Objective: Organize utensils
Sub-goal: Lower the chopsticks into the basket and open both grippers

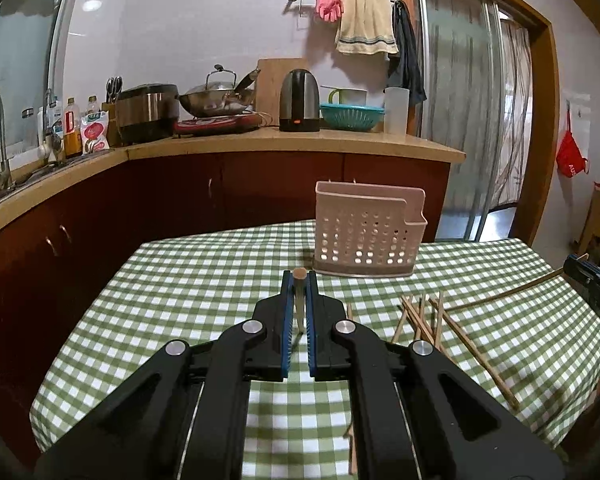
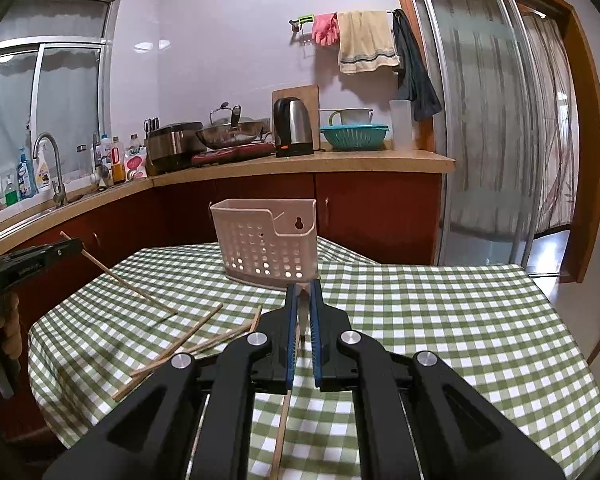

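Both the left tongs [image 1: 299,280] and right tongs [image 2: 302,292] were clamped on one chopstick [image 1: 299,298] each, end-on to the lens, with the perforated utensil basket [image 1: 370,229] standing upright just beyond, upper centre.

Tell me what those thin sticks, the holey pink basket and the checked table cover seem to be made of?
The sticks look like bamboo or wood: tan, matte, straight; likely chopsticks. The basket looks like moulded plastic: pale pink, smooth, with even rows of punched holes. The table cover could be cloth or vinyl; its green-white check drapes over the edges, with a slight sheen that leaves it open.
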A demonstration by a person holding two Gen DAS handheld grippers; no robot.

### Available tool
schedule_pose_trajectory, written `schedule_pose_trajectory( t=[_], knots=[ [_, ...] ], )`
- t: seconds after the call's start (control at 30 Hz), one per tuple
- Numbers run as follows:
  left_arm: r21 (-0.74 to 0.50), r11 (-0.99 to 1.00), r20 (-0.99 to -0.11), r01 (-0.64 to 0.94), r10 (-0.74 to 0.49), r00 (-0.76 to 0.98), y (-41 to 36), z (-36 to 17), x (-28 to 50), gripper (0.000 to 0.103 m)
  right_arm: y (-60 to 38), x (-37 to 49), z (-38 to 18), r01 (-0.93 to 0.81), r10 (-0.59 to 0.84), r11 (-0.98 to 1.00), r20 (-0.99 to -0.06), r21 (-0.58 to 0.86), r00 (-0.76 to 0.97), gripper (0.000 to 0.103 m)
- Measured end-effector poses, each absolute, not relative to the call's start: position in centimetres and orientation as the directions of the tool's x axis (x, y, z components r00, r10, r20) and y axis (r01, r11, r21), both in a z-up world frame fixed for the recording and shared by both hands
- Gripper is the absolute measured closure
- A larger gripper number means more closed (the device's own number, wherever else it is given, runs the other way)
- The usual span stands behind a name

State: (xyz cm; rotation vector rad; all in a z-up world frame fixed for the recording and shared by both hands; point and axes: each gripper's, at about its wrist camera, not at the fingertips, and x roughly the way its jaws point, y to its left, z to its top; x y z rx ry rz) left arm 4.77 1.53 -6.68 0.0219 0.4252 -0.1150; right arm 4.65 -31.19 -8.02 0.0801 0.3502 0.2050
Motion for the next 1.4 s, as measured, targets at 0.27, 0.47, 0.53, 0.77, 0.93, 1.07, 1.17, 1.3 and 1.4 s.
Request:
schedule_pose_trajectory(
  t=[0.27, 0.47, 0.53, 0.77, 0.93, 1.07, 1.17, 1.3, 1.4],
  knots=[
    [0.01, 0.991, -0.391, 0.136, -0.121, 0.912, 1.6, -5.2, 8.1, 0.096, -30.8, 7.4, -6.5, -0.194, 0.213, 0.977, -0.322, 0.089, 0.923, 0.096],
    [0.0, 0.987, -0.384, 0.162, -0.15, 0.911, 1.4, -4.7, 10.1, 0.097, -30.2, 9.9, -5.4, -0.203, 0.216, 0.976, -0.304, 0.075, 0.928, 0.096],
    [-0.007, 0.985, -0.387, 0.174, -0.163, 0.907, 1.4, -4.5, 10.8, 0.097, -30.1, 10.3, -5.0, -0.202, 0.214, 0.977, -0.3, 0.073, 0.93, 0.096],
    [-0.043, 0.972, -0.351, 0.232, -0.232, 0.907, 1.5, -1.6, 12.9, 0.097, -30.4, 11.5, -2.2, -0.229, 0.244, 0.969, -0.239, 0.088, 0.94, 0.096],
    [-0.033, 0.964, -0.277, 0.265, -0.264, 0.924, 1.0, 2.4, 14.1, 0.097, -30.7, 13.1, 1.9, -0.261, 0.273, 0.96, -0.135, 0.1, 0.953, 0.096],
    [-0.007, 0.962, -0.189, 0.274, -0.27, 0.944, 0.2, 6.0, 15.4, 0.097, -30.8, 14.6, 3.9, -0.273, 0.281, 0.957, -0.081, 0.101, 0.956, 0.096],
    [0.008, 0.959, -0.154, 0.285, -0.28, 0.947, -0.8, 7.7, 17.1, 0.097, -30.1, 17.2, 4.8, -0.284, 0.292, 0.954, -0.077, 0.098, 0.953, 0.096],
    [0.022, 0.953, -0.192, 0.301, -0.292, 0.937, -2.5, 7.1, 20.4, 0.097, -29.2, 20.8, 3.4, -0.292, 0.307, 0.95, -0.151, 0.109, 0.94, 0.096],
    [0.002, 0.951, -0.251, 0.309, -0.299, 0.921, -3.2, 5.1, 22.6, 0.097, -28.9, 23.1, 1.4, -0.297, 0.322, 0.944, -0.215, 0.141, 0.922, 0.096]
  ],
)
